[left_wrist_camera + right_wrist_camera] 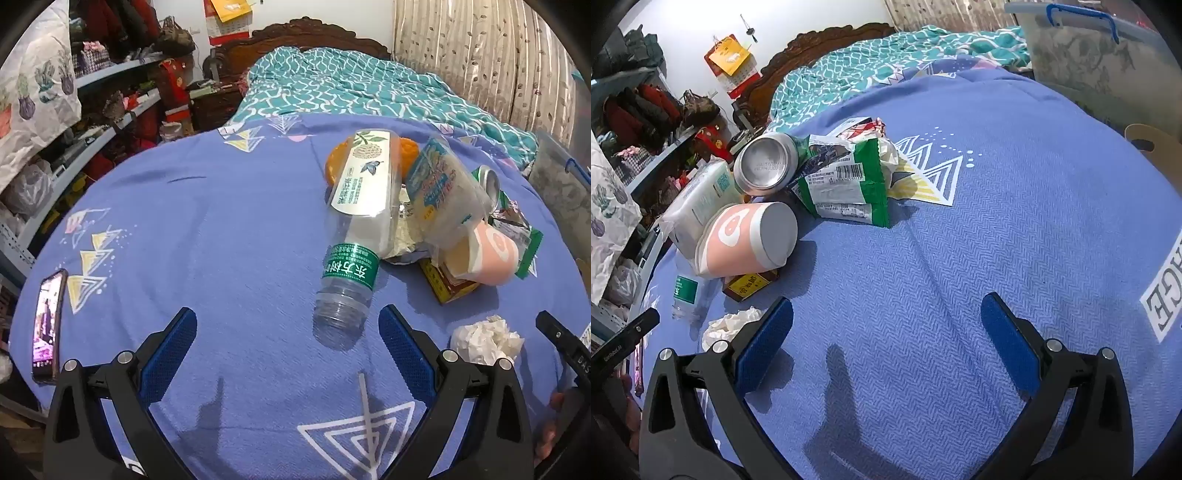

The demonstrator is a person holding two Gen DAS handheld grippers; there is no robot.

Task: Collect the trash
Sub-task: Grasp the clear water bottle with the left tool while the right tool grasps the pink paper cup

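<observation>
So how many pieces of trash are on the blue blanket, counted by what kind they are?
Clear plastic bottles: 2
Metal can: 1
Pink paper cup: 1
Snack wrappers: 2
Crumpled tissue: 1
Small yellow-and-brown box: 1
Orange thing, partly hidden behind the bottles: 1
Total: 9

Bare blue bedspread (923,258) lies open — trash pile (424,206) crowds one side.
</observation>
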